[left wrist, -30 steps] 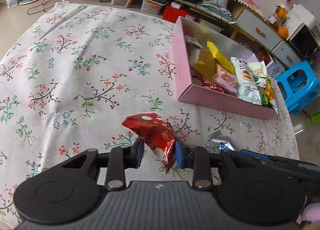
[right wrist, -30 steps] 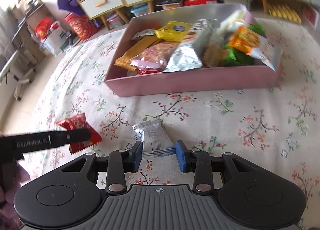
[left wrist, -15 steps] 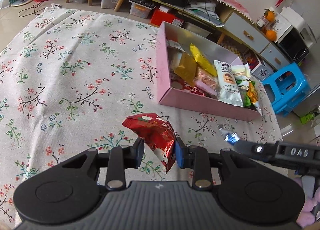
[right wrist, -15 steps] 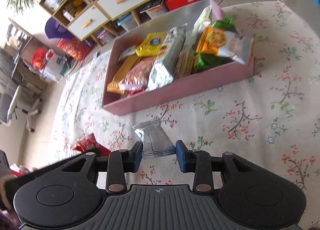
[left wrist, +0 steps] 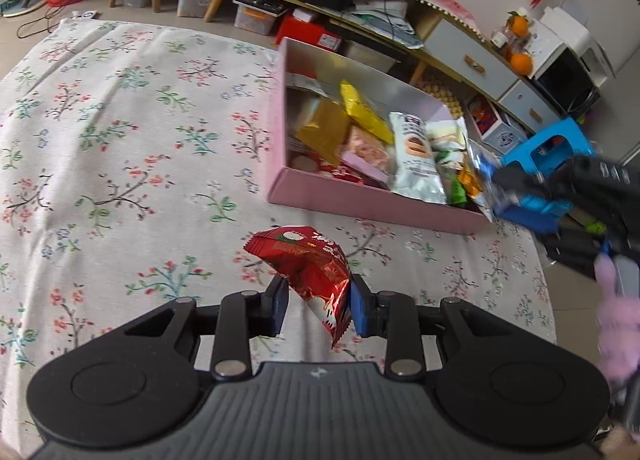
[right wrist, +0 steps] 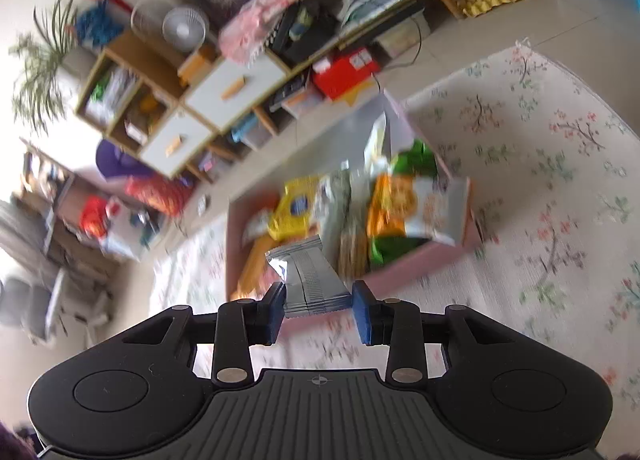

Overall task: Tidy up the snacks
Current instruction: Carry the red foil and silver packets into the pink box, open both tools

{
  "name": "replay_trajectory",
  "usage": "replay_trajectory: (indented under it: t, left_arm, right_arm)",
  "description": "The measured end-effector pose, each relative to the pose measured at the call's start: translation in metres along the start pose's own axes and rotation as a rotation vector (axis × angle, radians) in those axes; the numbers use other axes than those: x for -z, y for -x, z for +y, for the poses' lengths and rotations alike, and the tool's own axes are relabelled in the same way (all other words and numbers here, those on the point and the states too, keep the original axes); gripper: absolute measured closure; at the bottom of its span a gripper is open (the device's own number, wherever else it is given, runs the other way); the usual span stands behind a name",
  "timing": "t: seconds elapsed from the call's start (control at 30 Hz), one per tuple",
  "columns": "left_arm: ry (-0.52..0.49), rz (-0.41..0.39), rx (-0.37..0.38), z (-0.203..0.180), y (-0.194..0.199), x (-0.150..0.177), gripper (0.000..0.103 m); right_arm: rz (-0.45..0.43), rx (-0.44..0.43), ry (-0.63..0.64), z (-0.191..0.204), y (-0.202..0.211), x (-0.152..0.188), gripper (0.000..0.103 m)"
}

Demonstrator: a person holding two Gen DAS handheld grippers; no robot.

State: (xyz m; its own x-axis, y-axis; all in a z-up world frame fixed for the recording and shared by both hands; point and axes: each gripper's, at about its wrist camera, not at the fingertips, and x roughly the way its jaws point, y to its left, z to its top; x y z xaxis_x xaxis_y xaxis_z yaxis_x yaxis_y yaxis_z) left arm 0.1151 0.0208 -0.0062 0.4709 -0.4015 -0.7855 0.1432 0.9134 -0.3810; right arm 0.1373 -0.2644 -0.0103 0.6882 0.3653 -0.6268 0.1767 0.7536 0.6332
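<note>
Your left gripper (left wrist: 316,310) pinches the red packet (left wrist: 308,266) above the cloth, ready for boxing; your right gripper (right wrist: 318,308) clamps a silver packet (right wrist: 310,280), seemingly over the pink box (right wrist: 424,264)

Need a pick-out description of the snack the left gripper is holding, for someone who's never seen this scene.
Start at the pink box of snacks on the floral tablecloth. Nearer the camera than the box, the left gripper is shut on a crinkled red foil packet with white print, held above the cloth. It is the only red packet outside the box; the right gripper's packet is silver.
</note>
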Motion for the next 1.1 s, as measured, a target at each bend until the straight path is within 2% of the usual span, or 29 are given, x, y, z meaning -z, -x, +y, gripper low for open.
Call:
replay_trajectory:
  t: [0.37, 0.53, 0.77, 0.9, 1.0, 1.1]
  left_arm:
    - [-0.011, -0.014, 0.041, -0.016, 0.0, -0.001, 0.074]
    - [-0.01, -0.021, 0.048, -0.016, 0.0, -0.004, 0.074]
    - [-0.017, -0.035, 0.056, -0.019, -0.004, -0.007, 0.074]
    - [-0.002, -0.043, 0.062, -0.018, -0.001, -0.011, 0.074]
    - [0.013, -0.059, 0.059, -0.02, 0.001, -0.02, 0.074]
    - [0.001, -0.088, 0.043, -0.026, 0.002, -0.034, 0.074]
  right_arm:
    - [-0.152, -0.053, -0.055, -0.003, -0.034, -0.043, 0.069]
    - [-0.204, -0.052, -0.029, -0.006, -0.051, -0.058, 0.069]
    - [-0.214, -0.039, -0.065, -0.027, -0.063, -0.064, 0.064]
    - [-0.185, -0.037, -0.076, -0.036, -0.063, -0.062, 0.063]
    - [-0.165, -0.033, -0.06, -0.035, -0.06, -0.06, 0.052]
    - [-0.143, -0.04, -0.022, -0.029, -0.056, -0.059, 0.046]
